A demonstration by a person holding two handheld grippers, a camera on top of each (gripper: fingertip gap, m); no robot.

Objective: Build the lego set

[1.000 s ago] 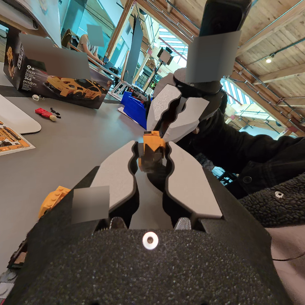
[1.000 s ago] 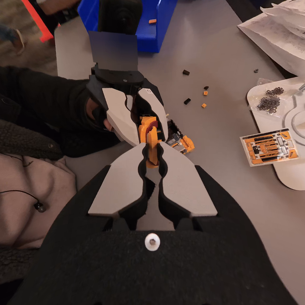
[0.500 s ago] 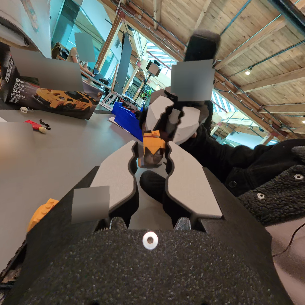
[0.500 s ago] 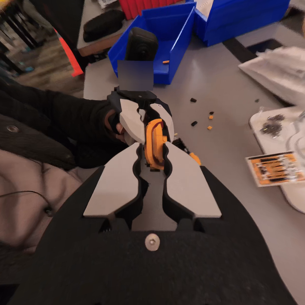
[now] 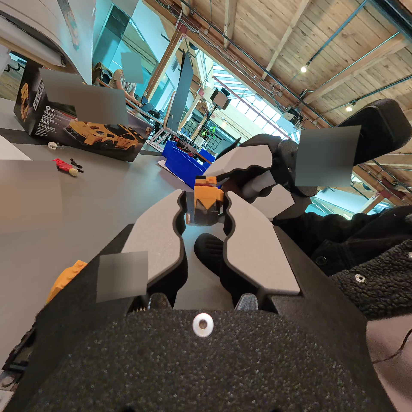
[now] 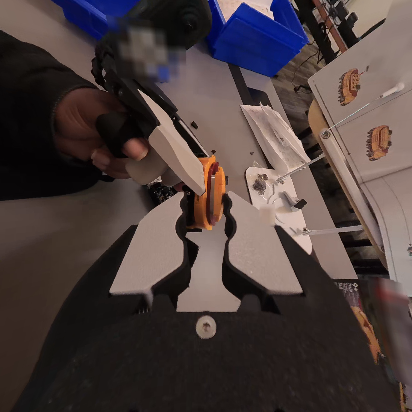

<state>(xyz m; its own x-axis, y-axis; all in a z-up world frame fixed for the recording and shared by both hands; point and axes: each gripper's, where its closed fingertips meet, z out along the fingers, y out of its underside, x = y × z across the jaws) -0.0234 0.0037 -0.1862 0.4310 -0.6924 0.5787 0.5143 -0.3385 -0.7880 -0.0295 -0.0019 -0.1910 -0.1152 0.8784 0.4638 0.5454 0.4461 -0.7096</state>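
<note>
orange lego assembly (image 5: pixel 206 200) sits above the grey table (image 5: pixel 107 200), clamped between the fingers of the left gripper (image 5: pixel 204 208). to its right, the right gripper (image 6: pixel 204 208) has its jaws around the same piece; whether they press on it, i cannot tell. blue bins (image 6: pixel 256 38) and a lego box (image 5: pixel 89 131) stand on the table beyond.

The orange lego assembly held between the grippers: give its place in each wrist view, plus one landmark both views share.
Left wrist view: the orange lego assembly sits just above centre, between the left gripper fingers, the right gripper reaching in from the upper right.
Right wrist view: it sits just above centre, at the right gripper fingertips, the left gripper's finger pressed on it from the upper left.
Shared landmark: the blue bins.
</note>
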